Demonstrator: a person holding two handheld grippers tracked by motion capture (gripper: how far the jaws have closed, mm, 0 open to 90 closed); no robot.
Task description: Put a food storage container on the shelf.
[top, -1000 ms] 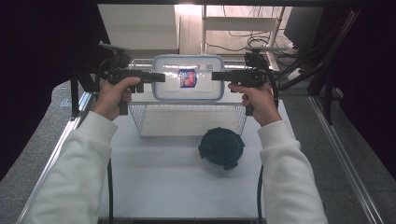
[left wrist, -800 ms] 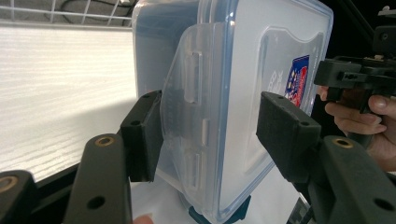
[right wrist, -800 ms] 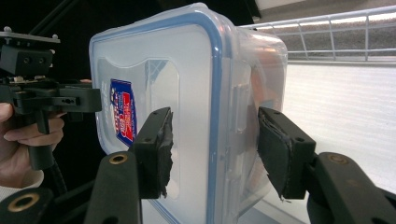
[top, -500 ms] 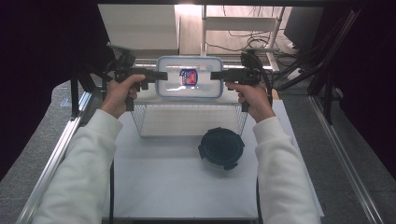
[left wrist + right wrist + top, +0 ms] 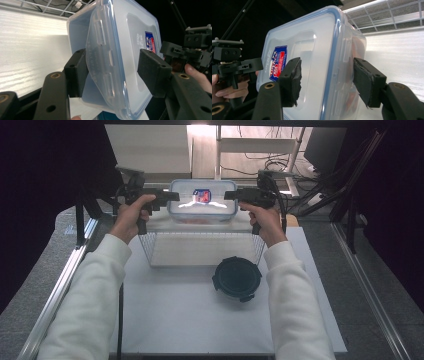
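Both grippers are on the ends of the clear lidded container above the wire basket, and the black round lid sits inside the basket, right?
Not quite. The black round lid lies on the white table in front of the wire basket, not inside it, as the high view shows. The left gripper and right gripper do flank the clear lidded container.

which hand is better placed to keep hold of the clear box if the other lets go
Left, probably. The left claw straddles the lidded box at its short end, one pad against the rim. The right claw has the box between its jaws too, but they have just been opening, so its hold looks looser.
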